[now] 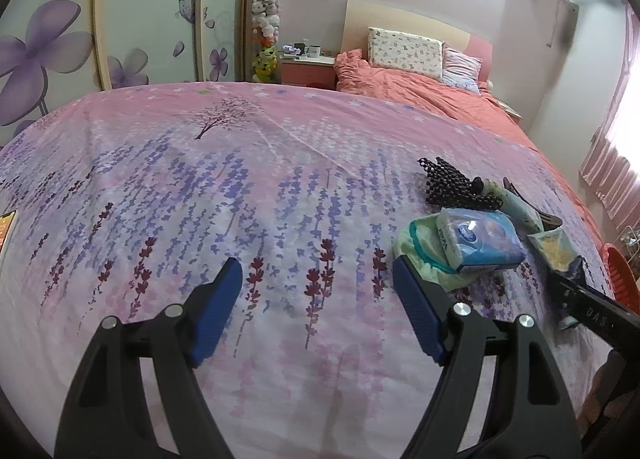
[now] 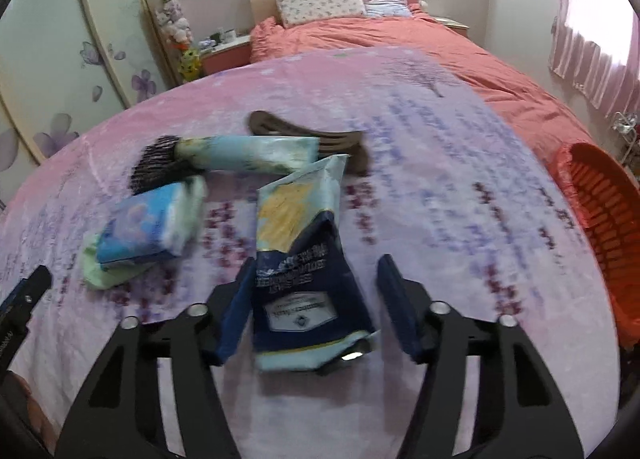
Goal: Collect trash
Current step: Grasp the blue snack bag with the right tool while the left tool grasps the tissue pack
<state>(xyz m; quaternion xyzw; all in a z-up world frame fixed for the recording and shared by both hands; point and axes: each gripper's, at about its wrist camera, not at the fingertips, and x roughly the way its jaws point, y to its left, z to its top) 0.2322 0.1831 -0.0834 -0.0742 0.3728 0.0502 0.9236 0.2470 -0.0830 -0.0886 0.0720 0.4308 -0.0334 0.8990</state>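
Looking along my right tongs [image 2: 316, 307], I see a navy and yellow snack bag [image 2: 300, 259] lying on the bed [image 2: 440, 199] between the two blue pads. The left pad [image 2: 236, 315] sits right against the bag's edge, while the right pad [image 2: 396, 307] stands clear of it, so the bag is bracketed but not squeezed. Just beyond the bag and to the left of these tongs lie a blue tissue pack [image 2: 144, 223] on a pale green wrapper [image 2: 104, 271], a light blue tube-shaped packet [image 2: 248, 155], a black beaded piece [image 2: 154, 167] and a brown curved item [image 2: 304, 135]. An orange basket [image 2: 608, 235] stands off to the right, at the bed's edge.

My left tongs [image 1: 316, 307] hang wide over the flowered bedspread with nothing between the pads. The same tissue pack [image 1: 480, 239] lies just ahead of their right pad, whose tip overlaps the green wrapper [image 1: 416, 243]; I cannot tell whether it touches.
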